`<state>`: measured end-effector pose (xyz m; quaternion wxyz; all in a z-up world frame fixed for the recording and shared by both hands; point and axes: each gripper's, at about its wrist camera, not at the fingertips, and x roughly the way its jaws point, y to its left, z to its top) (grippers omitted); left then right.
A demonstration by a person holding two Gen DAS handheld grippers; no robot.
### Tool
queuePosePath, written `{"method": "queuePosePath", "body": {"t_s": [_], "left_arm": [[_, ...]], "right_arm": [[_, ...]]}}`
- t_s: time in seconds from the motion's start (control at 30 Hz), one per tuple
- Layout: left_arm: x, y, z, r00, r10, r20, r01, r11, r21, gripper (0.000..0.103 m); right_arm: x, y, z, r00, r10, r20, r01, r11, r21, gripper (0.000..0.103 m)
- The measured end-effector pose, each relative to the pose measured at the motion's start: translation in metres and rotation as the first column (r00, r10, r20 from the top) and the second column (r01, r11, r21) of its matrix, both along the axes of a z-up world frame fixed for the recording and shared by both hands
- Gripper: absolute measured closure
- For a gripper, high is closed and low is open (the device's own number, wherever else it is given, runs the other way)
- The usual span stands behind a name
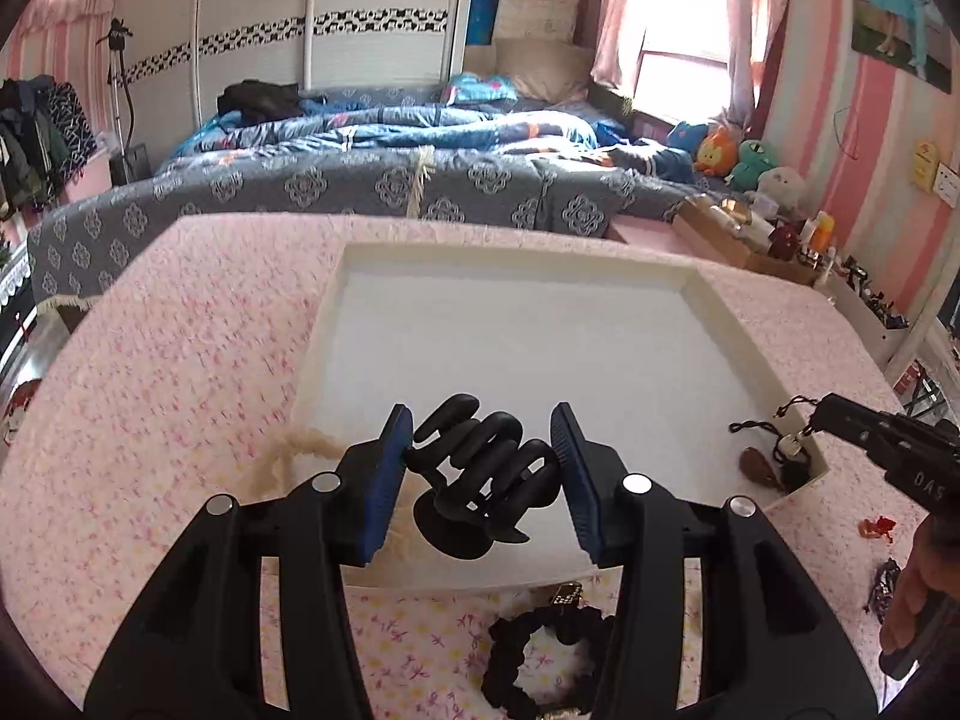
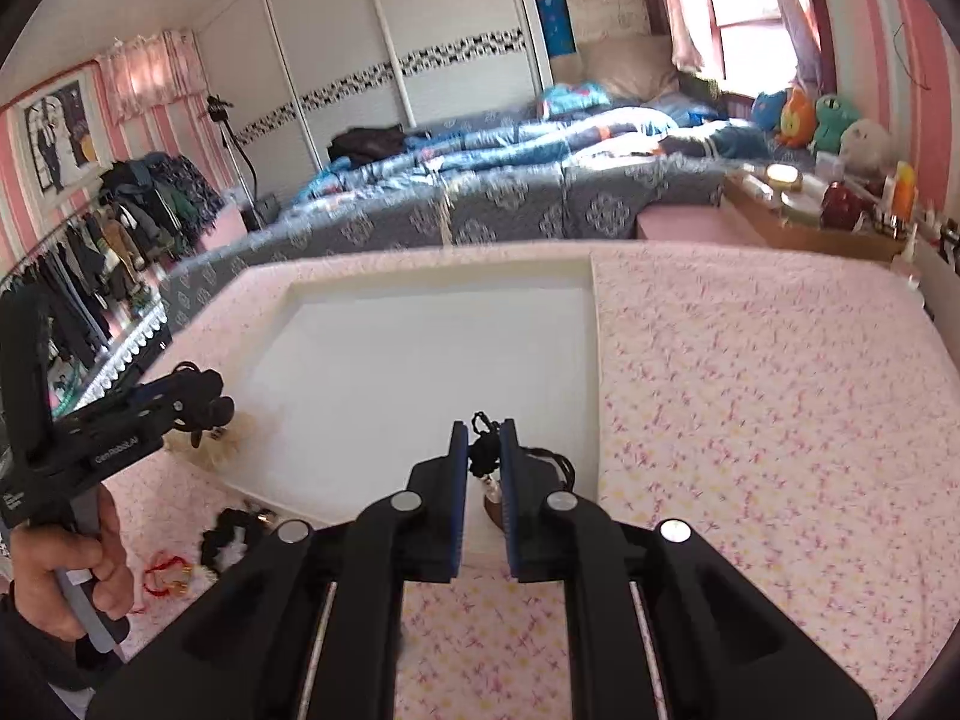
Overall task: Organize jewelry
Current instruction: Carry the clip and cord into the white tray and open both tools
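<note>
Clamped between the blue pads of the left claw (image 1: 483, 450), a black plastic wavy hair clip (image 1: 480, 468) hangs over the near part of the shallow white tray (image 1: 516, 264) on the pink floral worktop (image 1: 180, 330). At the tray's near right corner the right claw (image 2: 483, 468), almost closed, pinches the black cord of a pendant necklace (image 2: 483, 450), whose brown pendant dangles just under the pads.

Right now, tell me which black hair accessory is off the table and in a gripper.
The black claw clip, clamped in the left gripper over the white tray. The black scrunchie lies loose on the pink tablecloth, untouched.
</note>
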<state>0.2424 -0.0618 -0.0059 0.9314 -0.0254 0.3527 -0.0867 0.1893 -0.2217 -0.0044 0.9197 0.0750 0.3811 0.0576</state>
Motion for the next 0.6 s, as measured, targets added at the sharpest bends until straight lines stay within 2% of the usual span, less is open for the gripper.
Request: {"method": "queuePosePath", "body": {"t_s": [0.13, 0.23, 0.27, 0.33, 0.37, 0.43, 0.47, 0.5, 0.6], "left_arm": [[0.005, -0.009, -0.017, 0.999, -0.002, -0.036, 0.004, 0.999, 0.05, 0.055], [0.008, -0.005, -0.024, 0.998, 0.022, -0.052, -0.019, 0.999, 0.05, 0.054], [0.009, -0.004, -0.026, 0.998, 0.028, -0.06, -0.024, 0.998, 0.054, 0.05], [0.011, -0.003, -0.031, 0.996, 0.045, -0.071, -0.041, 0.998, 0.057, 0.021], [0.009, -0.003, -0.032, 0.997, 0.044, -0.062, -0.041, 0.998, 0.054, 0.021], [0.011, -0.004, -0.033, 0.997, 0.035, -0.062, -0.031, 0.998, 0.063, 0.021], [0.011, -0.005, -0.032, 0.997, 0.03, -0.064, -0.026, 0.998, 0.062, 0.021], [0.01, -0.003, -0.028, 0.998, 0.027, -0.061, -0.024, 0.999, 0.047, 0.021], [0.004, 0.001, -0.01, 0.999, 0.017, -0.038, -0.017, 1.0, 0.004, 0.019]], "right_arm": [[0.011, 0.004, -0.015, 0.999, -0.003, -0.041, 0.001, 0.999, -0.046, 0.093], [0.016, 0.004, -0.023, 0.998, -0.005, -0.059, 0.001, 0.998, -0.067, 0.093], [0.017, 0.004, -0.024, 0.998, -0.006, -0.065, 0.001, 0.998, -0.069, 0.091], [0.018, 0.004, -0.029, 0.997, -0.007, -0.075, 0.0, 0.996, -0.085, 0.09], [0.019, 0.004, -0.031, 0.997, -0.006, -0.081, -0.001, 0.997, -0.083, 0.09], [0.017, 0.002, -0.031, 0.997, -0.015, -0.072, 0.009, 0.997, -0.078, 0.076], [0.014, 0.002, -0.028, 0.998, -0.013, -0.056, 0.009, 0.998, -0.068, 0.063], [0.012, 0.001, -0.025, 0.999, -0.01, -0.045, 0.008, 0.999, -0.053, 0.057], [0.003, -0.001, -0.012, 1.0, -0.004, -0.006, 0.004, 1.0, -0.023, 0.055]]}}
